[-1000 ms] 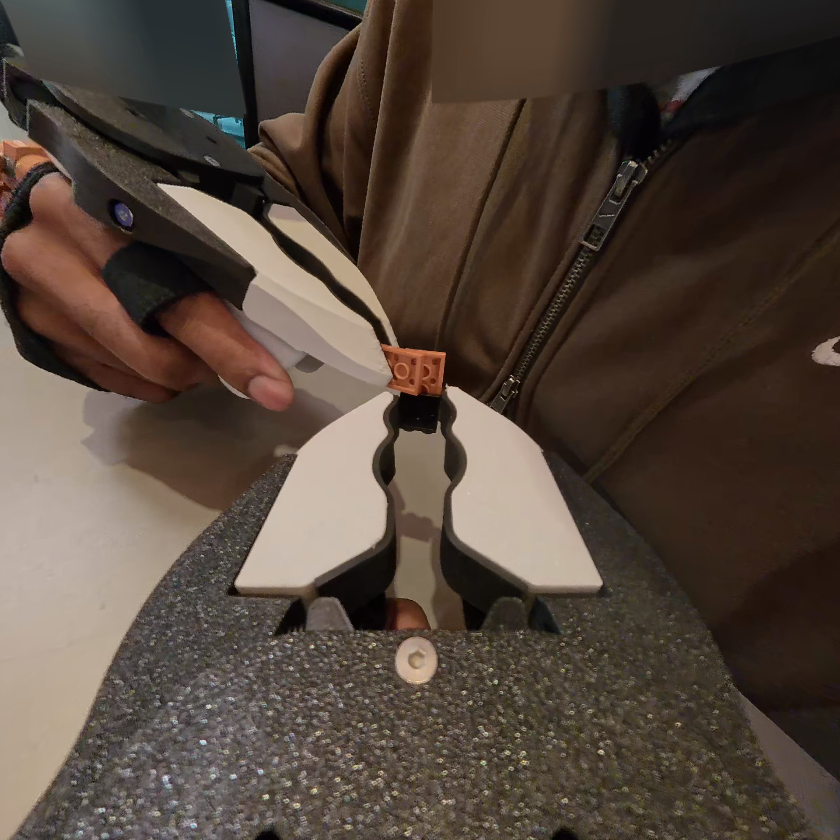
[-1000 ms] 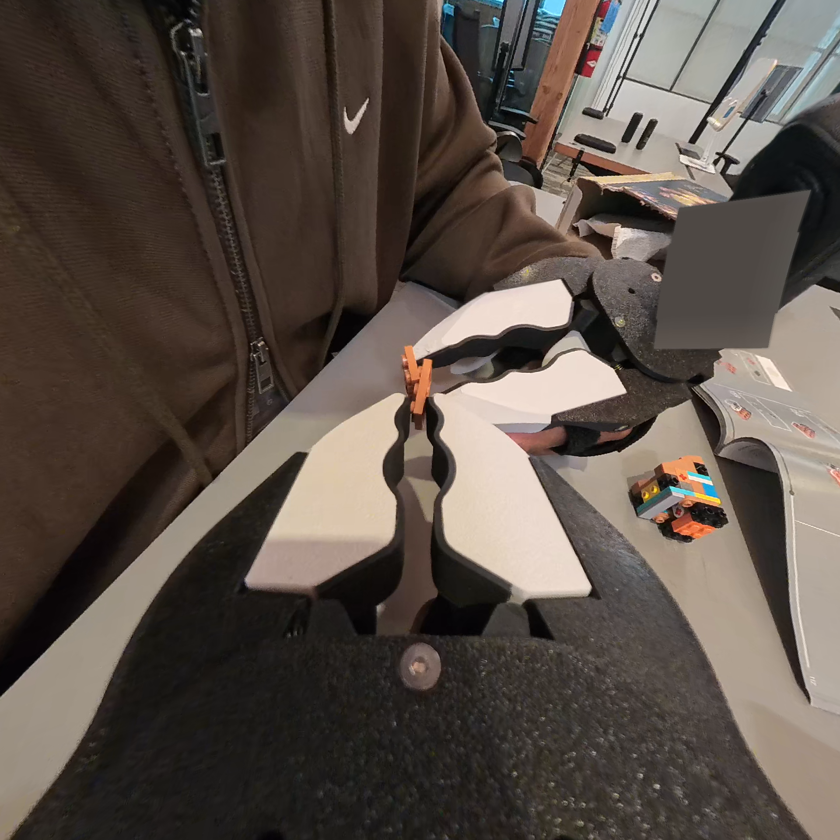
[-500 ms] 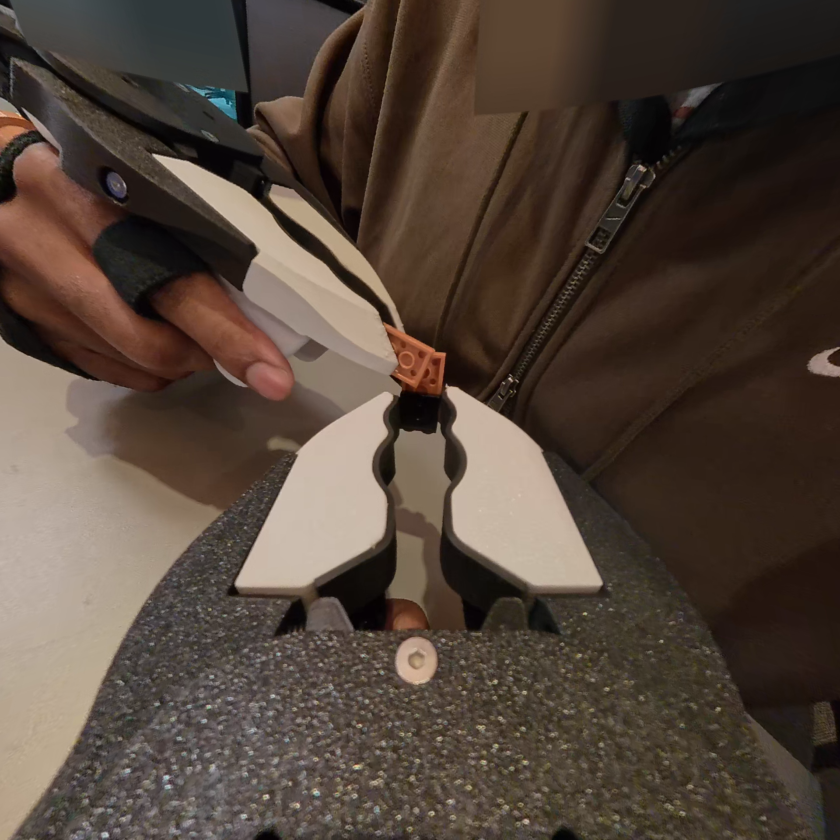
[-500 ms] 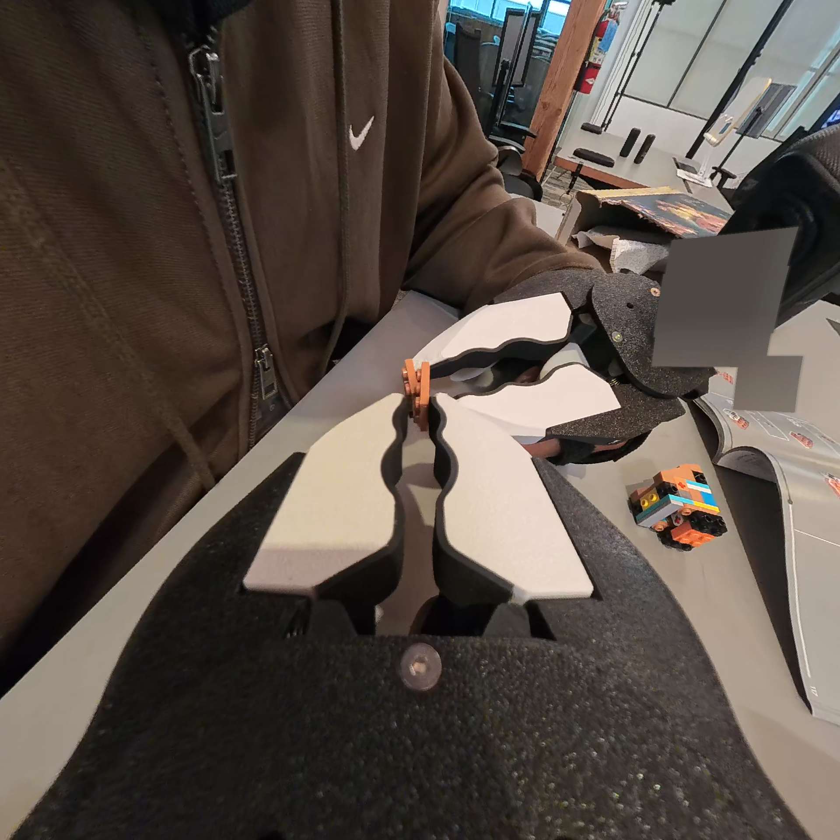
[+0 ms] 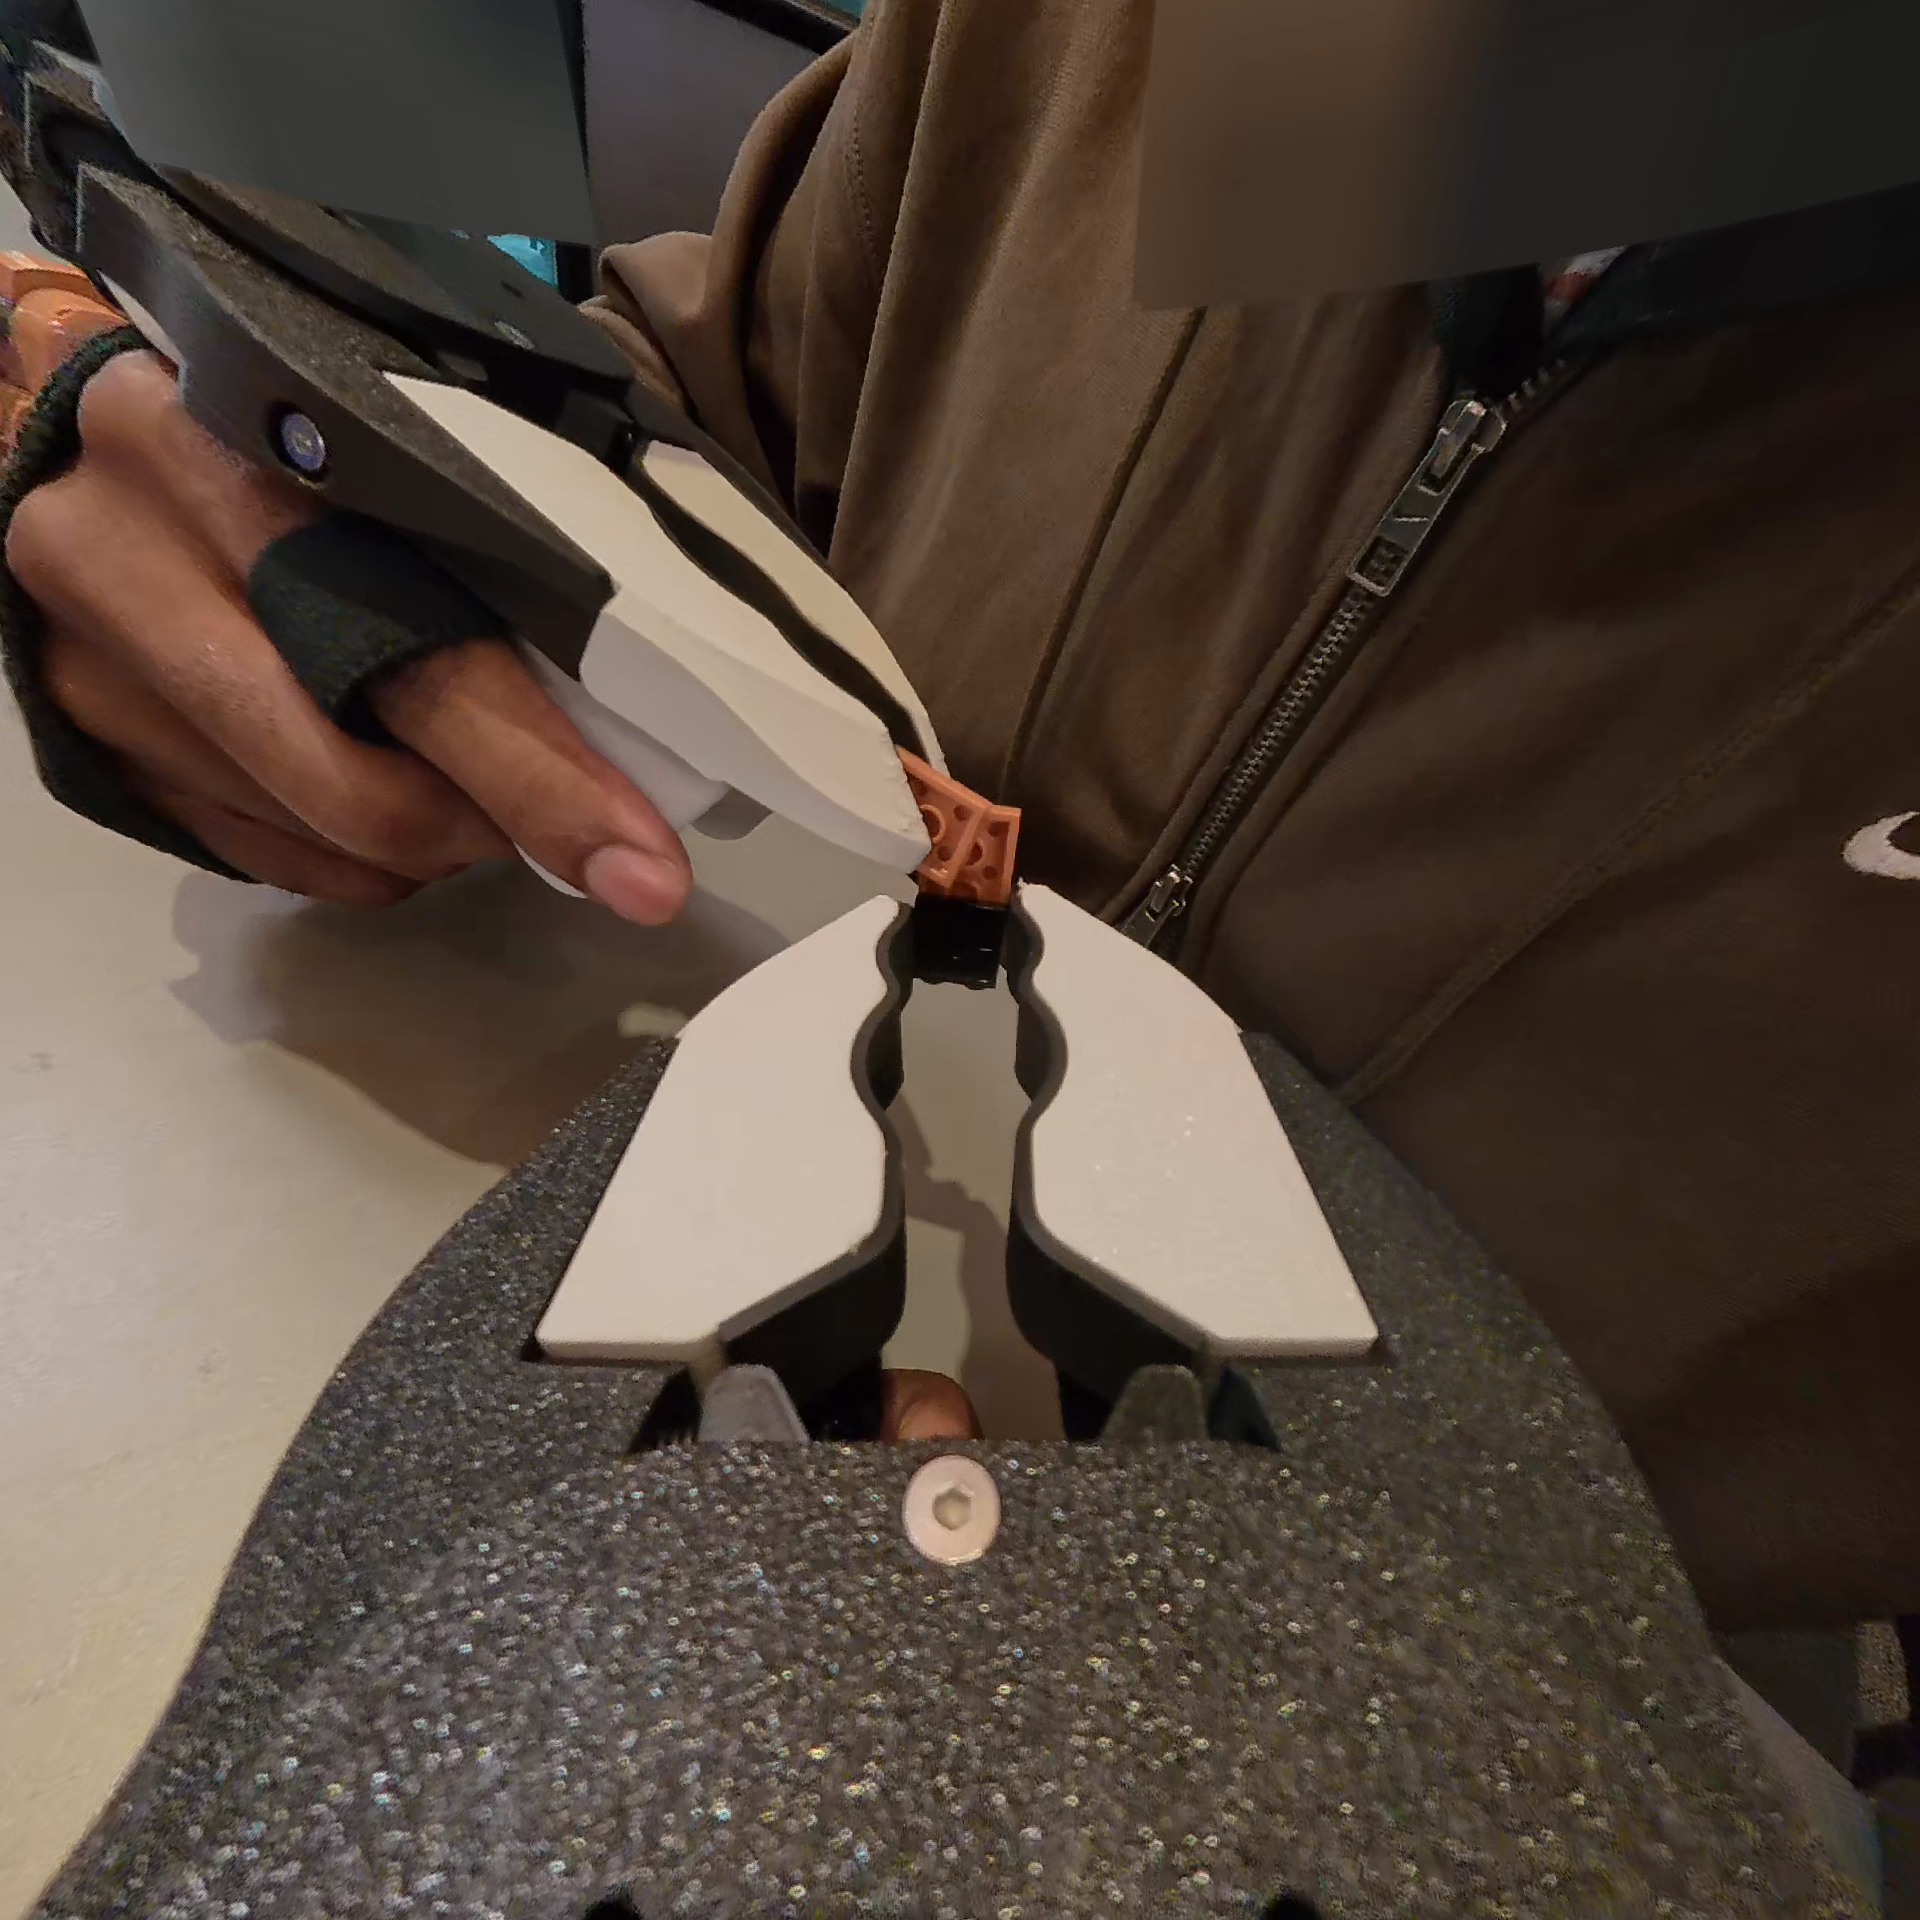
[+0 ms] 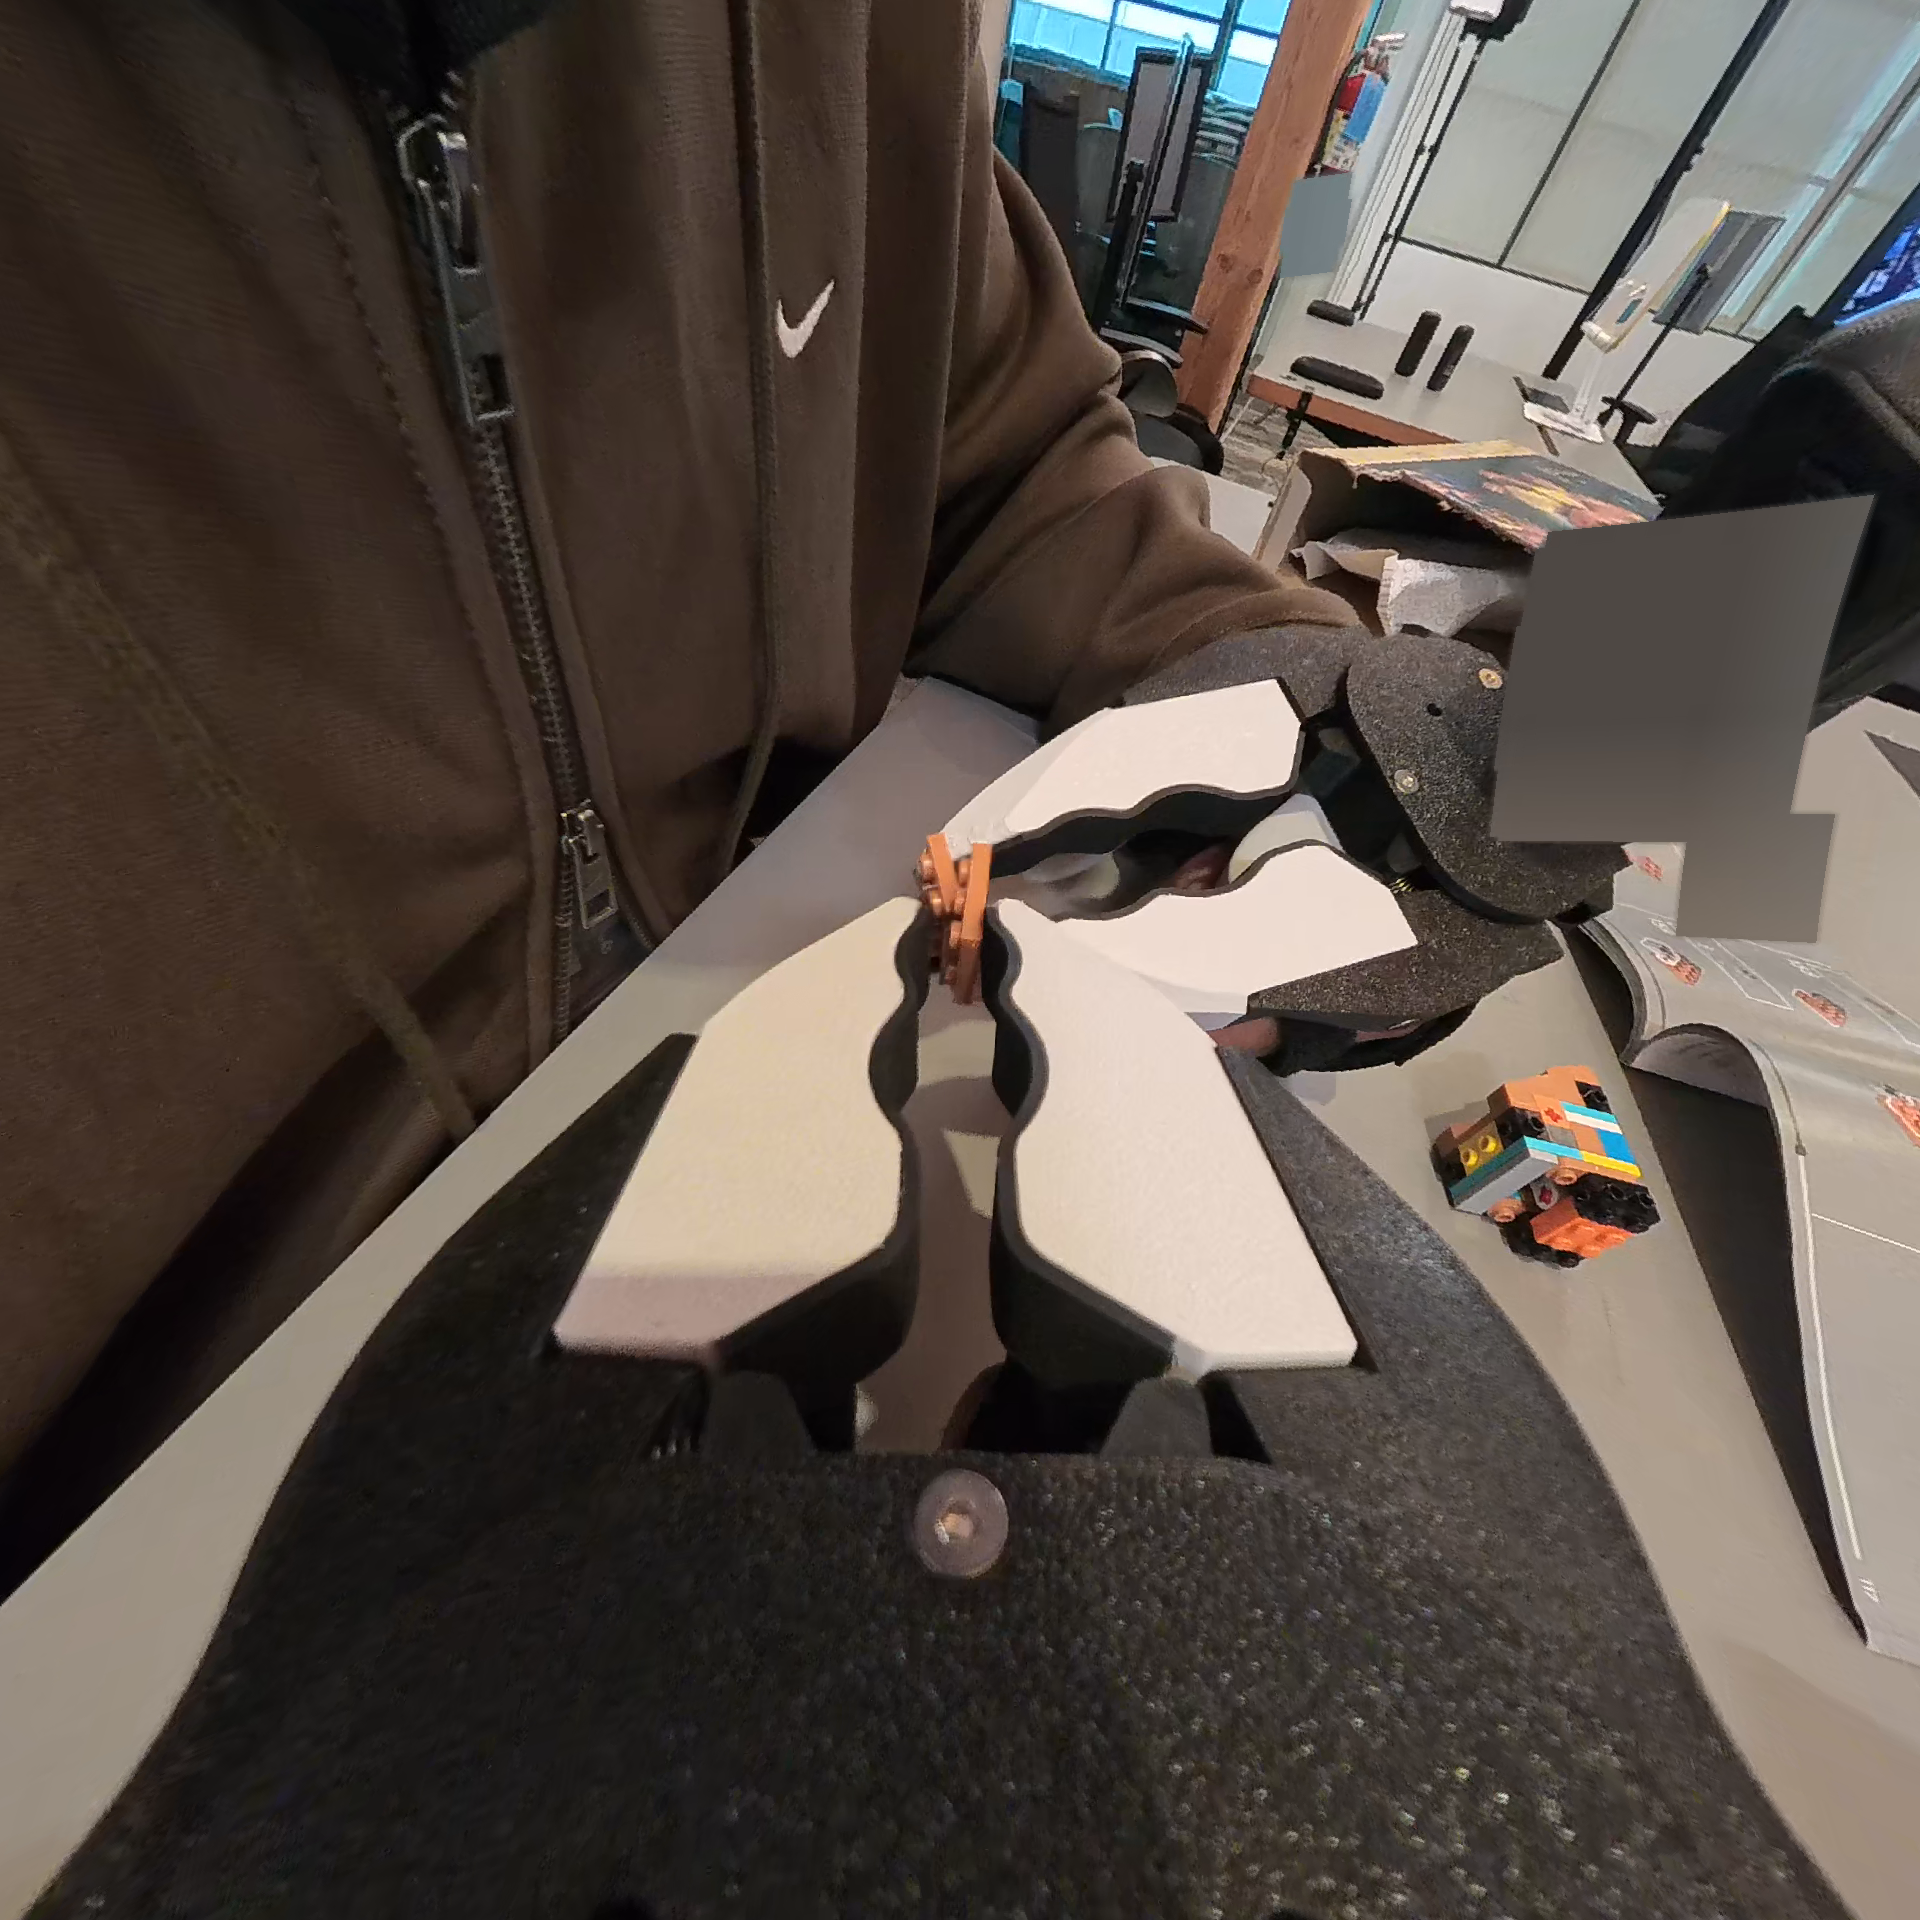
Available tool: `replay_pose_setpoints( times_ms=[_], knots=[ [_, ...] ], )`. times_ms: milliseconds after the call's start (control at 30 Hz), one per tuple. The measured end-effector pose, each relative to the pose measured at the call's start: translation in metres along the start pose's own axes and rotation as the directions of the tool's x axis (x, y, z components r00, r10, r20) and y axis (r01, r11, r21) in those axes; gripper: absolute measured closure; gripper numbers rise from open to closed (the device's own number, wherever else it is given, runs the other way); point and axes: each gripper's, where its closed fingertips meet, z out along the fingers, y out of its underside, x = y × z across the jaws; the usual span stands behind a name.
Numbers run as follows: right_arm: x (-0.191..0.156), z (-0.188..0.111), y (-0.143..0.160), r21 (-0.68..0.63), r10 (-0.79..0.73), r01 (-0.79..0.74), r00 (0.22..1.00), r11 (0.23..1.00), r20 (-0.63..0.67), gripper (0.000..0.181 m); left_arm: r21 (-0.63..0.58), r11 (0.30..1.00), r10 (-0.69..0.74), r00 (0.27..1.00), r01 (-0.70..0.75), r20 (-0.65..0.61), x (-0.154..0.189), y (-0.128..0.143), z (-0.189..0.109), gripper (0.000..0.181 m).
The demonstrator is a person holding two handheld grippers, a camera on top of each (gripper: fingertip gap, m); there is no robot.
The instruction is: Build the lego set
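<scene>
In the left wrist view my left gripper [image 5: 957,916] is shut on a small black brick [image 5: 956,943] at its fingertips. An orange plate [image 5: 971,847] sits tilted against the top of the black brick. My right gripper [image 5: 906,800] comes in from the upper left and is shut on that plate. In the right wrist view my right gripper [image 6: 953,920] pinches the orange plate [image 6: 961,940] edge-on. The left gripper [image 6: 985,847] meets it from the right, tip to tip. The black brick is hidden there. Both grippers are held above the table, close to the person's brown jacket.
A small part-built model [image 6: 1540,1169] in orange, black, grey and teal stands on the grey table [image 6: 1382,1351] to the right. An open instruction booklet [image 6: 1808,1081] lies beyond it. A torn cardboard box [image 6: 1455,499] is farther back. The table edge [image 6: 790,831] runs along the jacket. My left and right fingertips are right by each other.
The orange plate has tilted and shifted slightly right on top of the black brick. The right gripper has swung steeper. Both grips have held.
</scene>
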Motion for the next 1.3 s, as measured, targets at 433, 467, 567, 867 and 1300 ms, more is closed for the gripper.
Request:
replay_pose_setpoints(
  times_ms=[433, 467, 567, 867, 1300],
  knots=[
    [0.030, -0.014, 0.001, 0.046, 0.019, -0.011, 0.982, 0.999, -0.189, 0.173, 0.108, 0.993, 0.022, 0.965, -0.051, 0.262, -0.021, -0.015, -0.026, 0.150],
    [0.034, -0.016, 0.001, 0.049, 0.018, -0.008, 0.977, 0.999, -0.213, 0.173, 0.092, 0.993, 0.040, 0.943, -0.074, 0.330, -0.027, -0.015, -0.030, 0.149],
    [0.046, -0.021, -0.001, 0.053, 0.016, 0.000, 0.955, 0.999, -0.296, 0.173, 0.011, 0.988, 0.127, 0.842, -0.155, 0.524, -0.042, -0.014, -0.040, 0.148],
    [0.073, -0.023, 0.001, 0.009, 0.057, -0.059, 0.882, 0.998, -0.468, 0.173, -0.235, 0.926, 0.365, 0.541, -0.296, 0.758, -0.063, -0.013, -0.054, 0.172],
    [0.062, -0.016, 0.000, 0.059, 0.192, -0.183, 0.920, 0.981, -0.342, 0.173, -0.129, 0.922, 0.341, 0.610, -0.365, 0.715, -0.057, -0.013, -0.043, 0.173]
  ],
)
